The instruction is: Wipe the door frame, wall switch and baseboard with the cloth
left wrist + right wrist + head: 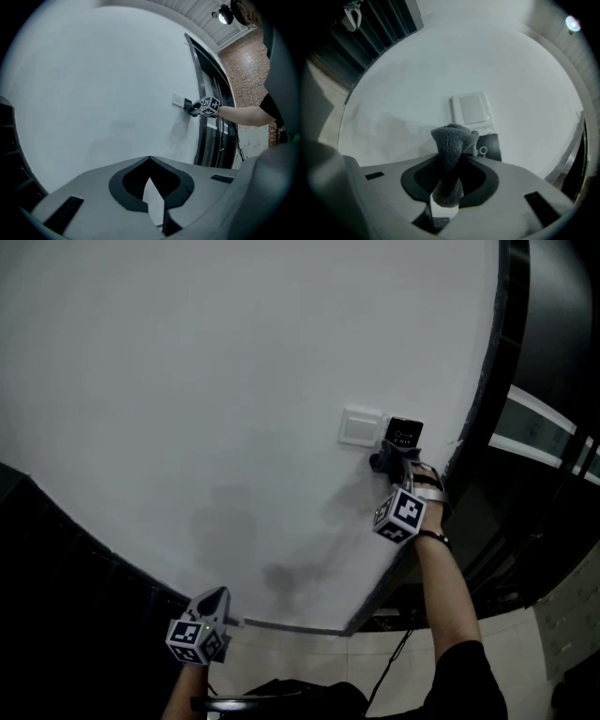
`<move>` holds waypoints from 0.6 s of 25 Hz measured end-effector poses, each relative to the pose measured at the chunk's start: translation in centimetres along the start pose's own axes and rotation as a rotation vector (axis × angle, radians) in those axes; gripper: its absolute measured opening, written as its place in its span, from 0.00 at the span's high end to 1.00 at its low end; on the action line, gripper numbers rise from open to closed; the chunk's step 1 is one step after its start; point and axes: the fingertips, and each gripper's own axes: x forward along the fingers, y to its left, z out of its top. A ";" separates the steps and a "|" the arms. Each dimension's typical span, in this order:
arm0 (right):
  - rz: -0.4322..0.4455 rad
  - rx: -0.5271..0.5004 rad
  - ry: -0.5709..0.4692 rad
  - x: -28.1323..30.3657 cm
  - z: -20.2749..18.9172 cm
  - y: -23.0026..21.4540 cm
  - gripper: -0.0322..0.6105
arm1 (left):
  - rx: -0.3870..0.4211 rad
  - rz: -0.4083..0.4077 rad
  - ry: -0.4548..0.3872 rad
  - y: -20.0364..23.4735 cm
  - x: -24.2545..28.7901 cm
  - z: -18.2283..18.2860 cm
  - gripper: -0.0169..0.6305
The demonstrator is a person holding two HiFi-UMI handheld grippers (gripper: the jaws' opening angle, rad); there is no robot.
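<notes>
- Left tool [214,596]: jaws together, empty, low and near, apart from the wall.
- Right tool [386,461]: clamped on the cloth [451,140], wad just beside the wall switch [471,108]; contact unclear.
- Best move, I'd judge: light flat passes over the plate, no toggling.
- Door frame [502,381] stood just right of it.

The wall switch [361,427] sits on the wall [234,381], left of the door frame [503,324].

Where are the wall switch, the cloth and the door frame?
wall switch [471,108], right gripper view, plate centre
cloth [449,154], right gripper view, middle fold
door frame [511,296], head view, dark upright
</notes>
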 end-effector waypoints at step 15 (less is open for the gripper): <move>-0.206 0.031 0.052 0.5 0.8 -8.1 0.80 | -0.015 -0.044 0.012 -1.8 0.1 -0.7 0.97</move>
